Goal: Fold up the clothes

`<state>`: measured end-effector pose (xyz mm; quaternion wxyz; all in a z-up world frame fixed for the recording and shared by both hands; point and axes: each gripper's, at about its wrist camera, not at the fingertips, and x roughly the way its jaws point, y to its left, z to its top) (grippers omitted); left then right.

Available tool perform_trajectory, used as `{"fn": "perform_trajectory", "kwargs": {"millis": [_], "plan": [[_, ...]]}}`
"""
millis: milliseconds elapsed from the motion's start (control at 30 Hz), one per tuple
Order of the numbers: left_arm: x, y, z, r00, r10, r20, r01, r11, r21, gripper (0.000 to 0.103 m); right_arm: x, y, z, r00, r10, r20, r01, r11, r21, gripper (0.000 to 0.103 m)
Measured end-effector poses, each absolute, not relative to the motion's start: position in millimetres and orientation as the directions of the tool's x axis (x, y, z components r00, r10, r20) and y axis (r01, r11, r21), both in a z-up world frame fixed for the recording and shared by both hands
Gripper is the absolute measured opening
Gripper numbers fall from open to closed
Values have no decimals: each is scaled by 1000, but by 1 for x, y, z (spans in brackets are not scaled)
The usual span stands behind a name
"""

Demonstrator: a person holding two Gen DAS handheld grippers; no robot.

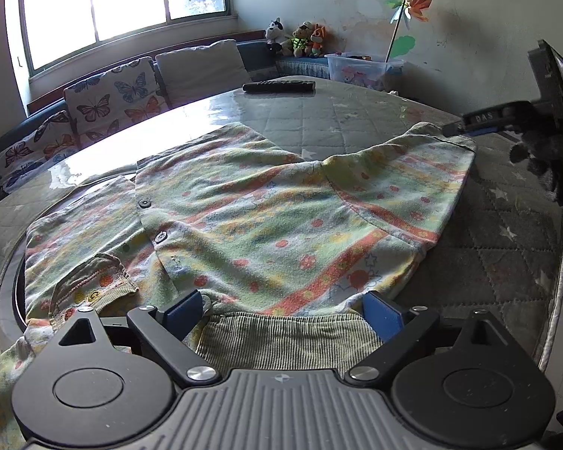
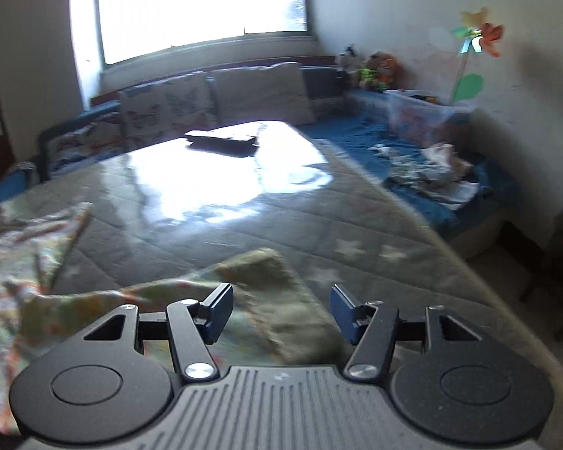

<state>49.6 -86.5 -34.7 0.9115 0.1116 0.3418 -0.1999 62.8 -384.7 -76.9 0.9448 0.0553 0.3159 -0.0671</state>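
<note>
On the quilted grey table (image 1: 356, 120), your pastel flower-print buttoned garment (image 1: 243, 217) lies mostly spread, one sleeve drawn in; most folds remain. Your left gripper (image 1: 289, 317) stands spread around its ribbed hem; your right gripper (image 2: 281, 313), closing, straddles the sleeve cuff unpinched. No readable label.

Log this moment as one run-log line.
task: fold clothes | left tool: open over shirt hem | right tool: open, closing, sleeve cuff between pads | table: remote
</note>
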Motion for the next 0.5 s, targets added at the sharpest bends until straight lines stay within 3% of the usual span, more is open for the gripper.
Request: {"fn": "perform_trajectory", "kwargs": {"millis": [133,333,433,500], "plan": [[47,-87,-31,692,-294,-660,440,896,63,95,57,-391,-83,773,-120,-623,209,975,71,55],[39,-83,-15,721,-300,-625,435,897,71,100,55,-383,-85,770,-128,-625,222,972,76,42],[38,-78,-7,743,-292,-603,420,904,79,102,55,-380,-84,776,-110,-621,213,973,93,27],[37,-75,-2,755,-284,-591,408,909,84,103,55,-382,-82,779,-103,-619,215,970,110,11]]}}
